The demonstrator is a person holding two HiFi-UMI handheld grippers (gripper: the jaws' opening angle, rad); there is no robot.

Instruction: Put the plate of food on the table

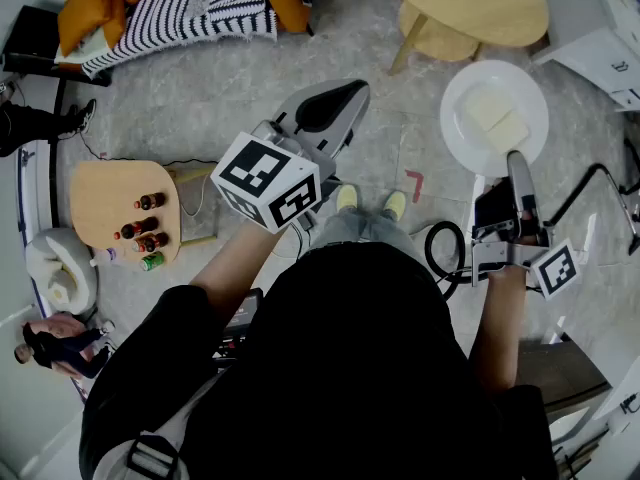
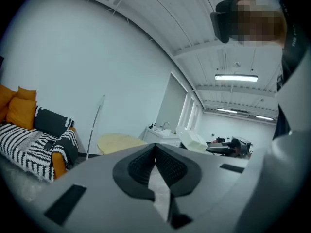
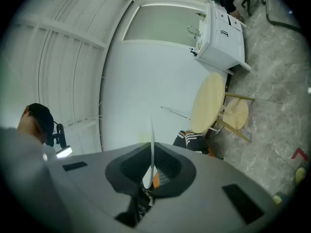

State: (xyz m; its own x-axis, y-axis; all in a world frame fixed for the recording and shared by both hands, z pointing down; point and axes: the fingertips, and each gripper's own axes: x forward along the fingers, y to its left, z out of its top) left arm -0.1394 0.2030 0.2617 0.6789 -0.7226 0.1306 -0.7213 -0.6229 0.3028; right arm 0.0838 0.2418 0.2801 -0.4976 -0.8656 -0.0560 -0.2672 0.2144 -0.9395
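Right gripper (image 1: 514, 160) is clamped on the near rim of the white plate (image 1: 456, 103); its own view shows the rim edge-on, pinched between the closed jaws. That single pinch carries everything: the plate juts out beyond the jaws, level as seen from the head view, with the pale slab of food (image 1: 497, 120) lying on the half nearer the gripper.

From here the likeliest failure, as I judge it, is the plate pivoting in the pads. A jolt or a roll of the wrist could dip the far edge, and the food could slide off, or the smooth rim could slip free altogether.

Left gripper (image 1: 350, 93) is closed on nothing and held away to the side, so it gives no second support.

At present the plate hangs over bare floor, short of the round wooden table (image 1: 470, 8). A low approach could knock its far edge against the tabletop's rim or the stool (image 1: 440, 40) tucked beneath. Black cable (image 1: 440, 253) lies looped near the feet, and a snagged step could shake the hold.
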